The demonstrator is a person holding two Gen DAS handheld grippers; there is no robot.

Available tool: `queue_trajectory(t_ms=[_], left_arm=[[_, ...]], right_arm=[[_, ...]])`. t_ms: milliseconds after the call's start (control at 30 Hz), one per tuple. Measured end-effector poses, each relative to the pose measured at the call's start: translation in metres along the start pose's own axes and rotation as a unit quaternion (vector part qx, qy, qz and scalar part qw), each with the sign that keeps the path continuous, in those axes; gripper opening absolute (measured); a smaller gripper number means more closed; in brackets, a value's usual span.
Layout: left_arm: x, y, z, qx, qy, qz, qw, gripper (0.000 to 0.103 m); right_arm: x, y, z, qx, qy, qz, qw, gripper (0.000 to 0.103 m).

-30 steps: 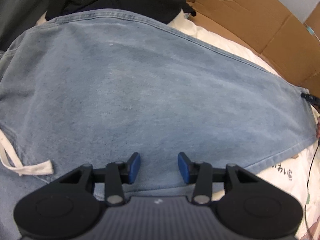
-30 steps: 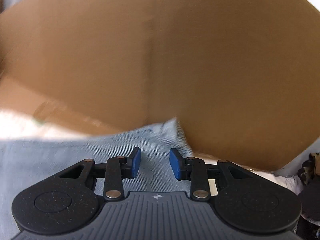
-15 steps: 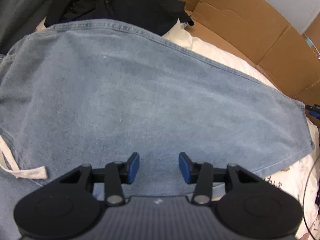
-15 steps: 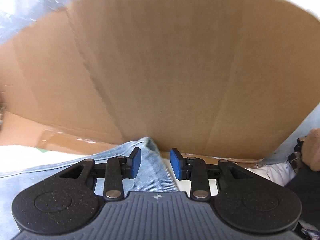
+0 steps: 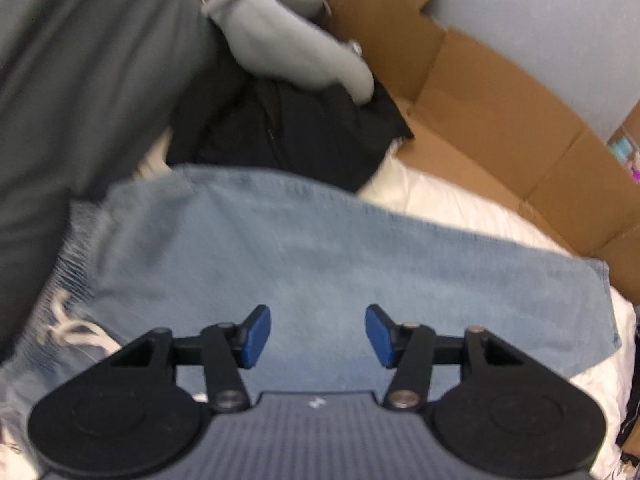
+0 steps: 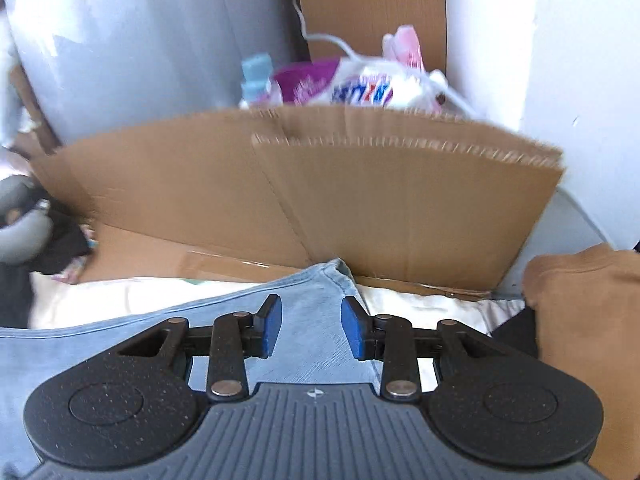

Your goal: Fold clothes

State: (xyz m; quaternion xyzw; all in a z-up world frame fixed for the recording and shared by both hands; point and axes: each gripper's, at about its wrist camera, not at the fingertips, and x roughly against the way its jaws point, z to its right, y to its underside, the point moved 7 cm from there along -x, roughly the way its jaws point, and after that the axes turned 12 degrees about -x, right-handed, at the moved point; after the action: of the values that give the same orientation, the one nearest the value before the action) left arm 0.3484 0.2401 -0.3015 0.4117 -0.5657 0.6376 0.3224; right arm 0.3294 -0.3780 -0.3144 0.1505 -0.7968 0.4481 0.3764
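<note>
Denim garment [image 5: 320, 272]: below both our grippers, long axis crosswise; left gripper [image 5: 318, 336] just widened, empty; right gripper [image 6: 311, 328] unclenched, empty, over its hem end.

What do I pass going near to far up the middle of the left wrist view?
Left gripper, open and empty → blue denim garment → black clothing → grey garment → cardboard.

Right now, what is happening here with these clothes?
A person is folding clothes with two handheld grippers. The light blue denim garment lies flat on the white bedding. The left gripper and the right gripper are both open above it, holding nothing. Dark clothes sit piled behind.
</note>
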Motion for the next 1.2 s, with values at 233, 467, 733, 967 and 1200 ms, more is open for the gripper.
queue_trajectory(t_ms=[233,467,733,967,1200], left_arm=[[0.058,-0.011,-0.016,0.010,-0.020,-0.007,0.9997,0.060],[0.126,-0.010,-0.028,0.004,-0.032,-0.014,0.9994,0.068],[0.203,0.006,-0.048,0.024,-0.039,0.000,0.9989,0.074],[0.250,0.027,-0.063,0.048,-0.025,0.017,0.9984,0.076],[0.285,0.047,-0.074,0.073,-0.009,0.027,0.9969,0.076]], right_arm=[[0.103,-0.027,0.000,0.003,-0.025,-0.002,1.000,0.040],[0.208,-0.047,0.009,0.026,-0.051,0.020,0.998,0.041],[0.321,-0.043,0.022,0.038,-0.070,0.045,0.996,0.047],[0.405,-0.025,0.026,0.026,-0.083,0.071,0.994,0.053],[0.460,0.009,0.024,0.032,-0.070,0.078,0.994,0.060]])
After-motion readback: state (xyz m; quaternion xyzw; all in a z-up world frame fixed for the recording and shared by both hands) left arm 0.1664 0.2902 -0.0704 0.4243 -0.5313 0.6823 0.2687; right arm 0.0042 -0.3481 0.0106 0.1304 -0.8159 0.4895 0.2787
